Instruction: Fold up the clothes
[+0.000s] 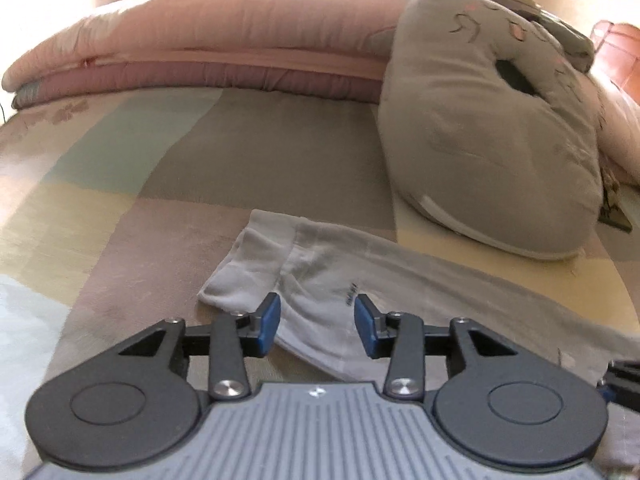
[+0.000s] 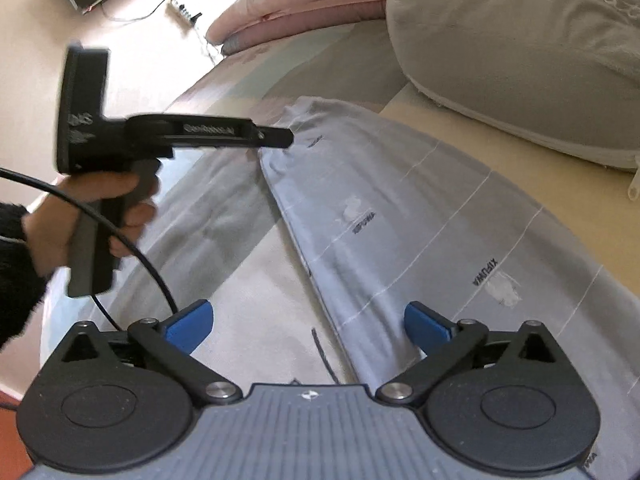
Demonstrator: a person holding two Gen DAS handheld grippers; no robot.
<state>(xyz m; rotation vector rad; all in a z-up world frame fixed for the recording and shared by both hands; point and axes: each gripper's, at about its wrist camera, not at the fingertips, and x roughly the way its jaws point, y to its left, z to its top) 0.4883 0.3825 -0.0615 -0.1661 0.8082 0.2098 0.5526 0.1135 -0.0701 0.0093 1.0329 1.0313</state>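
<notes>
Soft patchwork bedding (image 1: 120, 184) covered the bed, and that was where the work went on.

On that bed, the left gripper (image 1: 318, 326) had its blue fingers (image 1: 268, 322) partly apart, with nothing pinched between them. It hung just over the narrow end of a pale grey garment (image 1: 320, 280). The cloth showed in the gap but the fingers did not squeeze it. The right gripper (image 2: 308, 326) stood wide, as wide as it could go, and it held nothing too. It hung over the near end of the same garment (image 2: 400, 220), with one long fold edge running up between its fingers.

In the right wrist view, the garment lay long and flat, like a folded strip. Its long side ran away from the right gripper and slanted up to the left. The far tip of the strip was right at the nose of the left gripper, which the person's hand (image 2: 92, 216) held by its handle. So each gripper sat at one end of the strip. The left one was nearer the far end, and the right one was nearer the close end.

Past the garment lay a big grey pillow (image 1: 488, 140), close beside its long edge. Behind that was a rolled pink quilt (image 1: 208, 40).

My guess was that the next fold would bring one end over to the other.
</notes>
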